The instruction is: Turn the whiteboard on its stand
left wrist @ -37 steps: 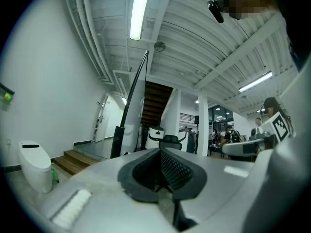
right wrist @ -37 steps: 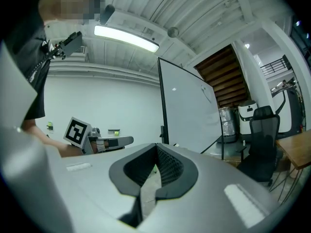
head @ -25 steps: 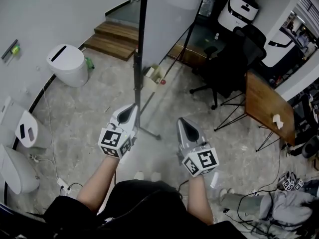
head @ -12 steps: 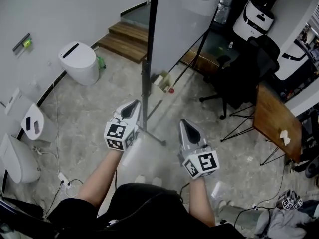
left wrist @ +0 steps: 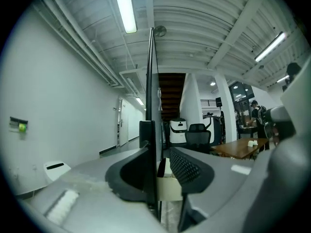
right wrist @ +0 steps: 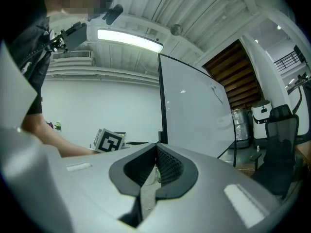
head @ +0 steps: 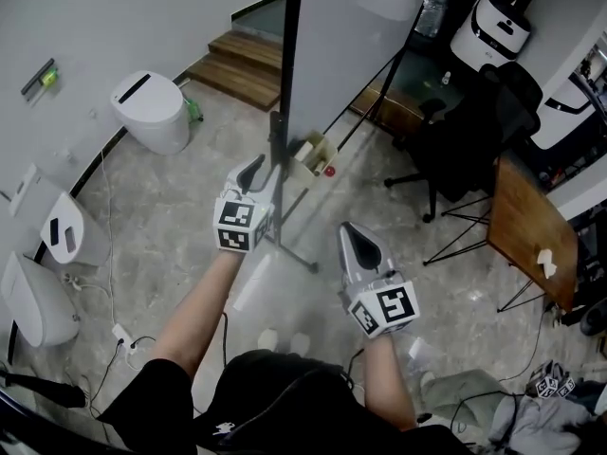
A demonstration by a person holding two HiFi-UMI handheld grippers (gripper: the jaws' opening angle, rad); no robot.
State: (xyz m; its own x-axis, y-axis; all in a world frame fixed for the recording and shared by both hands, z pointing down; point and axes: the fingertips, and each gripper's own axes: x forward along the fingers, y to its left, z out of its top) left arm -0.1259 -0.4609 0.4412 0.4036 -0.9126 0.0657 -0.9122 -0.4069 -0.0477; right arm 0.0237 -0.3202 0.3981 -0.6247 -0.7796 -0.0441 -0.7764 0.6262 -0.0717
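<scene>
The whiteboard [head: 351,36] stands upright on its black stand [head: 296,254] and I see it nearly edge-on. My left gripper [head: 258,167] is at the board's black side frame [head: 288,74]. In the left gripper view that frame [left wrist: 150,81] runs up between the jaws of the left gripper [left wrist: 158,154]. The jaws are opening: the frame lies against the left pad and a gap shows to the right pad. My right gripper [head: 351,230] hangs lower and to the right, away from the board, shut on nothing. From the right gripper [right wrist: 156,147] I see the board's face [right wrist: 194,110].
A small tray box [head: 316,154] hangs on the stand. A white round bin [head: 152,112] and wooden steps [head: 247,60] are at the left back. A black office chair [head: 465,140] and a wooden table [head: 531,235] stand to the right. Cables lie on the floor.
My left gripper has moved up and forward along the frame's edge, and its jaws have come apart. The right gripper has stayed about where it was.
</scene>
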